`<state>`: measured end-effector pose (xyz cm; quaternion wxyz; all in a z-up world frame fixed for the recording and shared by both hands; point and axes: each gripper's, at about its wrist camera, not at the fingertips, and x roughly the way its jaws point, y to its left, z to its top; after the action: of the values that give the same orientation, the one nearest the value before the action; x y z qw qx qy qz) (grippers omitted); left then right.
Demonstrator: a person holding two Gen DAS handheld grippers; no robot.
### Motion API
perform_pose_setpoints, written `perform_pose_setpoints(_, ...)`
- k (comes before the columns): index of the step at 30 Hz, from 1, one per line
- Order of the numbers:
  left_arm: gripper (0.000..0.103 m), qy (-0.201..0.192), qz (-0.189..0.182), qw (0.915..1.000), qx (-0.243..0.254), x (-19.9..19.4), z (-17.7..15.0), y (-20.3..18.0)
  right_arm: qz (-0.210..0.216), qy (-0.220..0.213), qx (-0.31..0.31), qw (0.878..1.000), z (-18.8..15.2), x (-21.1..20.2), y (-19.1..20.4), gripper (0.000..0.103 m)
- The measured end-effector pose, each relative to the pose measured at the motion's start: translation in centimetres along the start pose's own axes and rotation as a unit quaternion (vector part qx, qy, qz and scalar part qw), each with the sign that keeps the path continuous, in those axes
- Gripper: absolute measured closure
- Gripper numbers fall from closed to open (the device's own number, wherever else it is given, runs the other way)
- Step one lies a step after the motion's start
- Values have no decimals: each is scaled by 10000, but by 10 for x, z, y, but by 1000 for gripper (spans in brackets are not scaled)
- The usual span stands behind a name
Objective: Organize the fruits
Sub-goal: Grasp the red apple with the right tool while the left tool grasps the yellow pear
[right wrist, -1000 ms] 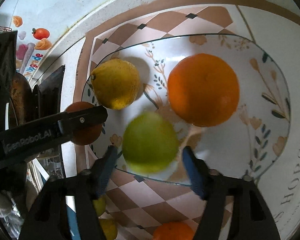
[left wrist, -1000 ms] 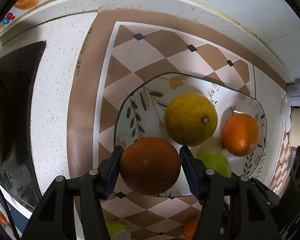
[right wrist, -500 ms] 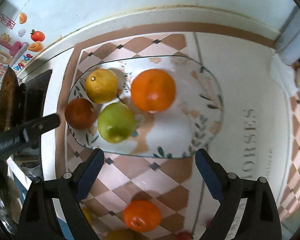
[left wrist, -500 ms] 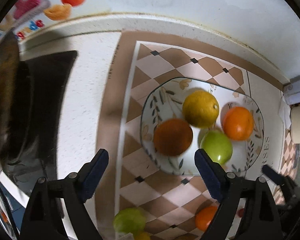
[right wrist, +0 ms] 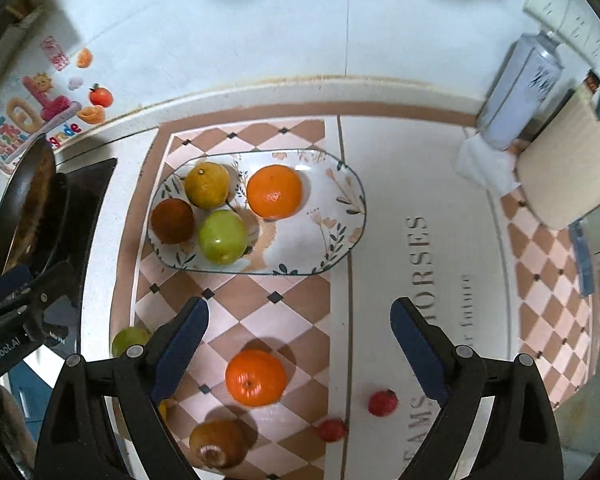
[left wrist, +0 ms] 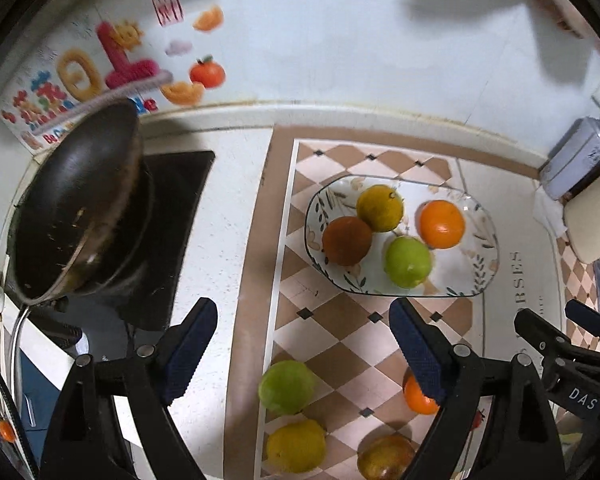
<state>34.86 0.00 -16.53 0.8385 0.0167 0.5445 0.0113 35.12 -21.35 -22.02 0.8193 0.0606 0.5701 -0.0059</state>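
Fruit filled the left half of the floral plate point(right wrist: 340, 184): a brown orange point(right wrist: 173, 221), a yellow lemon point(right wrist: 207, 185), a green lime point(right wrist: 222, 236) and an orange point(right wrist: 274, 191). Both the left gripper point(left wrist: 303, 344) and the right gripper point(right wrist: 299, 340) hung above the checked mat point(right wrist: 260, 312), jaws wide apart and empty. Near the camera, another orange point(right wrist: 255, 377) lay loose on the mat.
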Motion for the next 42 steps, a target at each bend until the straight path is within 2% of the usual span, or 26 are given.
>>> perform_pose_setpoints(4, 15, -310, 28, 9995, -6, -28, -16, -1, 10, -236, -60, 9997, -16, -31, 2, 8)
perform_pose_setpoints(7, 15, -484, 33, 9988, -16, -47, -29, -1, -141, -481, -127, 9987, -30, -52, 5, 8)
perform_pose_setpoints(14, 15, -872, 12, 9962, -50, -82, -53, -1, 27, -690, -61, 9976, -53, -84, 8, 8)
perform_pose_setpoints(20, 15, -895, 19, 9960, -77, -88, -71, -1, 267, -731, -22, 9970, -68, -97, 10, 8)
perform_pose_setpoints(22, 15, -790, 69, 9968, -52, -83, -76, 1, 421, -585, 20, 9974, -72, -90, 9, 8)
perform_pose_setpoints(25, 14, -557, 172, 9983, -3, -69, -84, 6, 810, -27, 43, 9967, -84, -58, 12, 8)
perform_pose_setpoints(26, 6, -467, 250, 9986, 2, -62, -88, 9, 963, 244, 55, 9950, -89, -42, 13, 8)
perform_pose_setpoints(27, 3, -366, 297, 9989, 3, -55, -91, 11, 1113, 554, 89, 9922, -97, -23, 15, 8)
perform_pose_setpoints(29, 3, -38, 421, 9991, -56, -34, -101, 22, 1399, 1161, 124, 9833, -112, 14, 22, 9)
perform_pose_setpoints(32, 3, 403, 524, 9976, -194, -10, -113, 35, 1583, 1842, 106, 9700, -131, 60, 32, 9)
perform_pose_setpoints(35, 3, 801, 469, 9948, -413, 13, -123, 46, 1629, 2176, -2, 9624, -143, 89, 45, 11)
perform_pose_setpoints(37, 3, 1033, 331, 9925, -554, 27, -129, 50, 1591, 2283, -141, 9604, -146, 101, 54, 21)
perform_pose_setpoints(40, 3, 1359, 139, 9882, -686, 45, -133, 50, 1482, 2347, -405, 9599, -153, 113, 66, 33)
perform_pose_setpoints(42, 3, 1497, 95, 9865, -661, 53, -135, 46, 1421, 2251, -557, 9623, -155, 113, 67, 33)
